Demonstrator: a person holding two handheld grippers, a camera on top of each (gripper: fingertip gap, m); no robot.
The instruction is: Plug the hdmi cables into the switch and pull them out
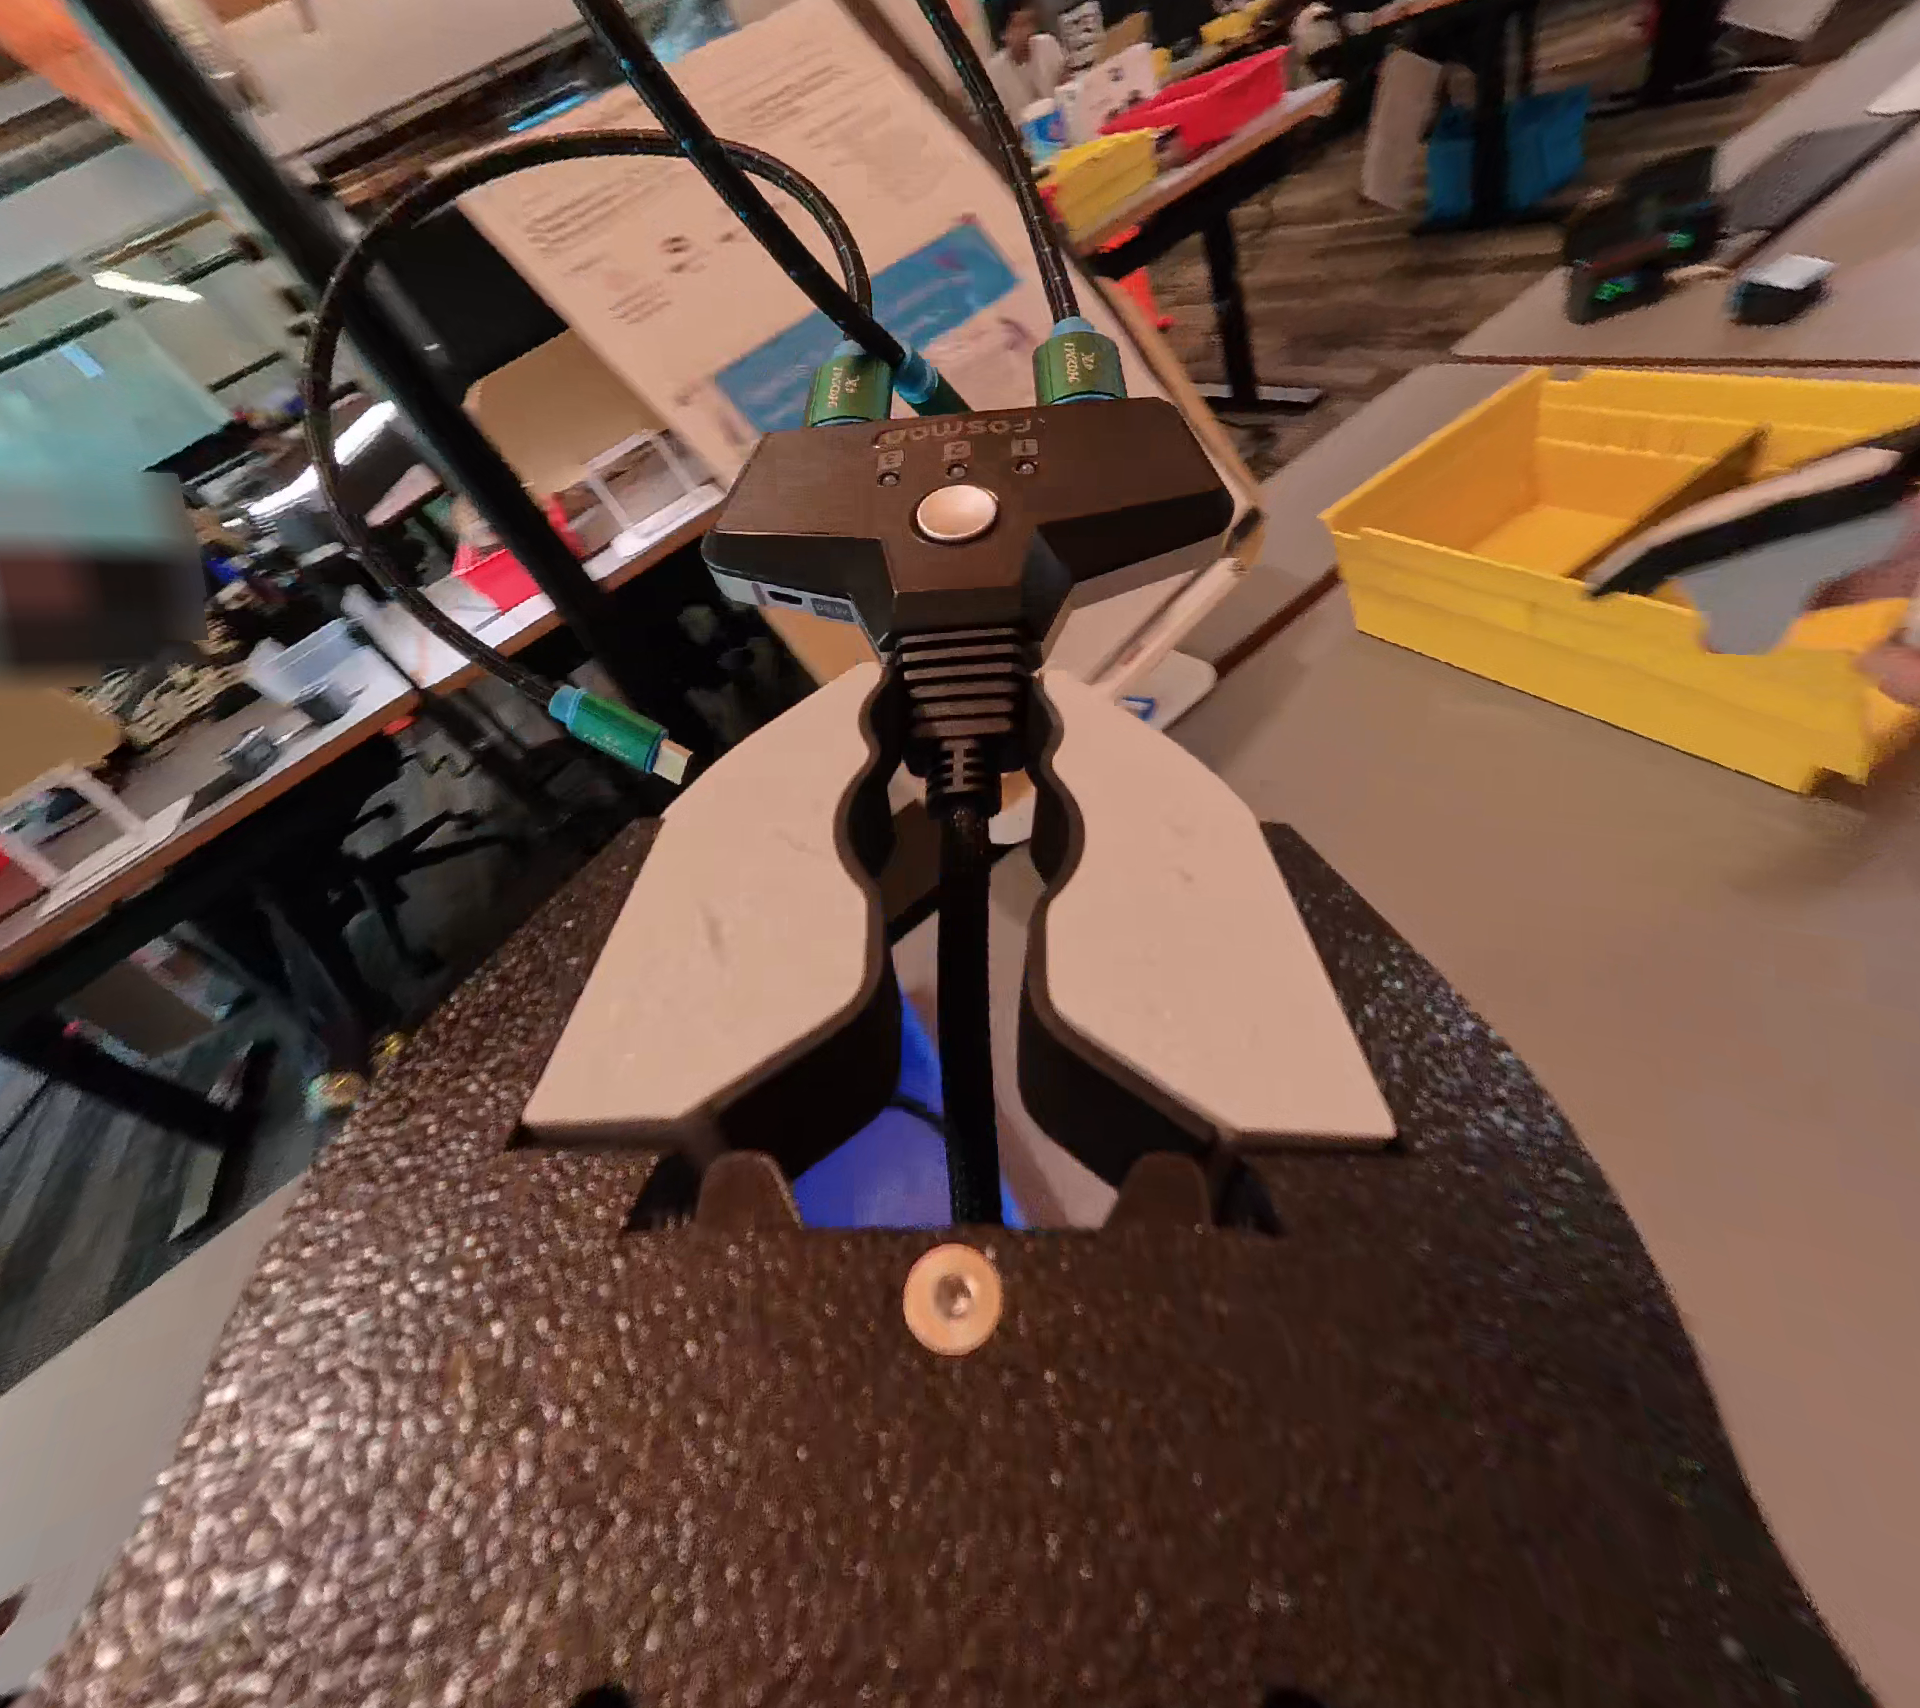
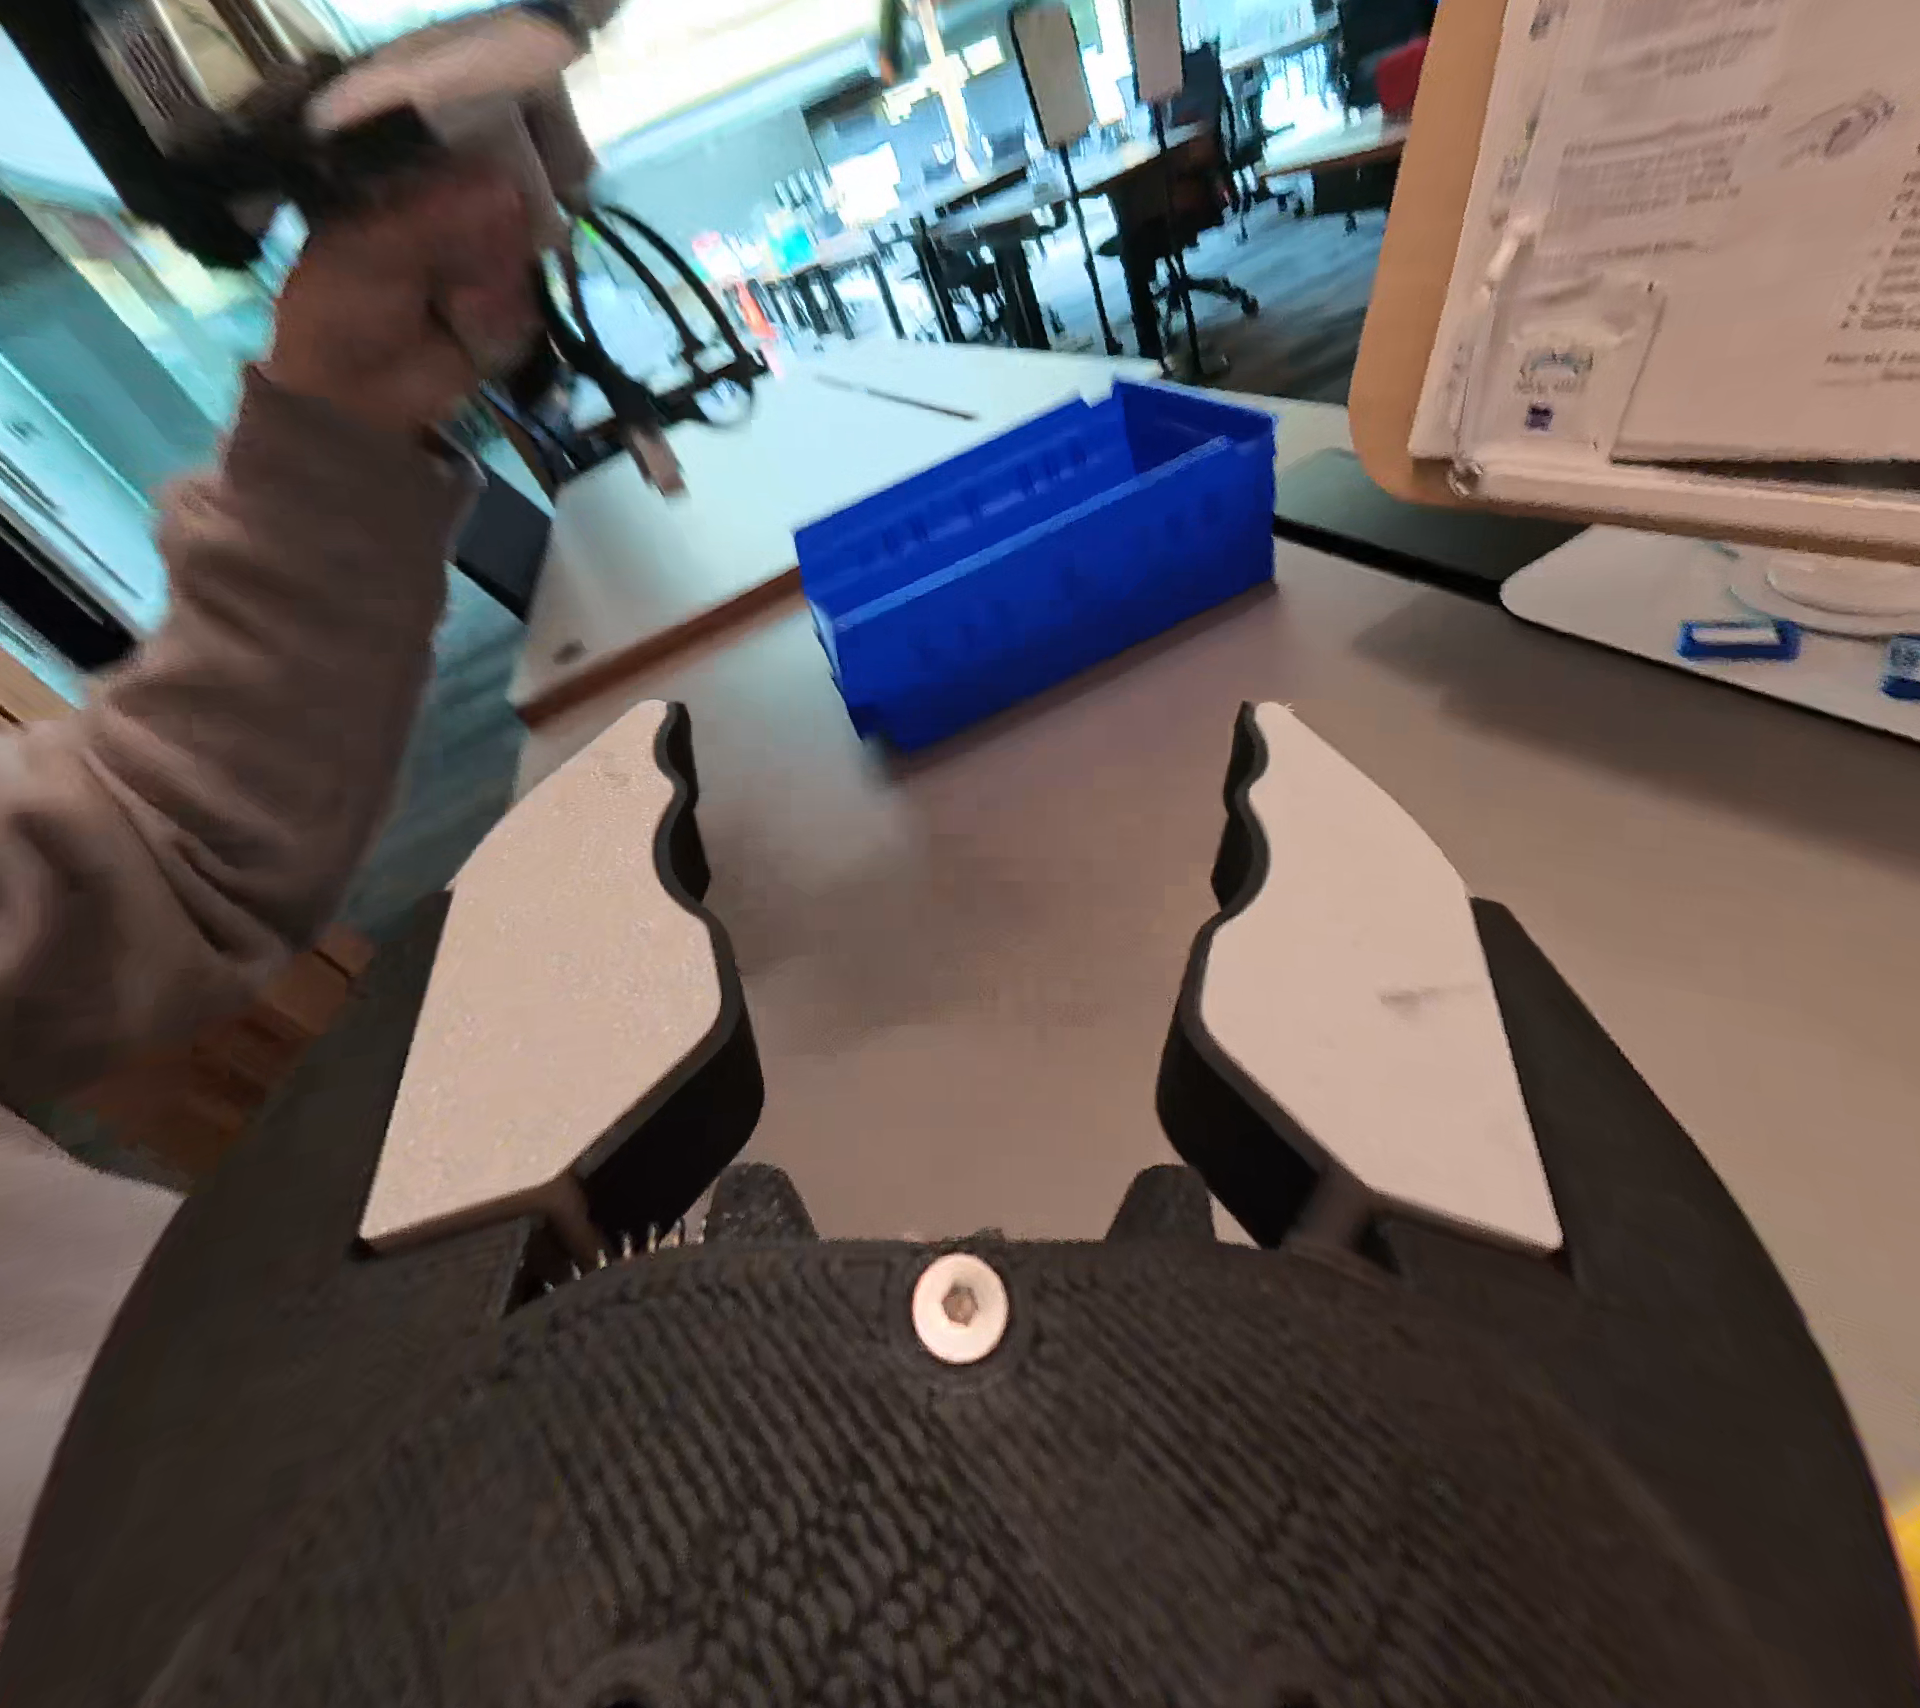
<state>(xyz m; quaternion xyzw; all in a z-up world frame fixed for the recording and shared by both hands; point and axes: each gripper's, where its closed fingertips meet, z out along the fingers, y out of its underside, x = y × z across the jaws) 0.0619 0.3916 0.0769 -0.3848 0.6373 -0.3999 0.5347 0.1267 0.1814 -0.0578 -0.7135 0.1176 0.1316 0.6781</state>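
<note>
My left gripper (image 1: 958,723) is shut on the ribbed neck of a black HDMI switch (image 1: 966,505) and holds it up in the air. Two green-ended braided cables are plugged into its far side, one on the left (image 1: 847,396) and one on the right (image 1: 1078,370). A third green plug (image 1: 618,723) hangs loose at the left, out of any port. My right gripper (image 2: 961,723) is open and empty above the grey table (image 2: 1039,931); it also shows at the right edge of the left wrist view (image 1: 1766,536). In the right wrist view the person's left arm (image 2: 260,619) is raised, blurred.
A yellow bin (image 1: 1558,578) stands on the table at the right. A blue bin (image 2: 1039,557) stands ahead of the right gripper. A clipboard with papers (image 2: 1683,152) on a white stand (image 2: 1704,630) is at the right. Other tables and people are far behind.
</note>
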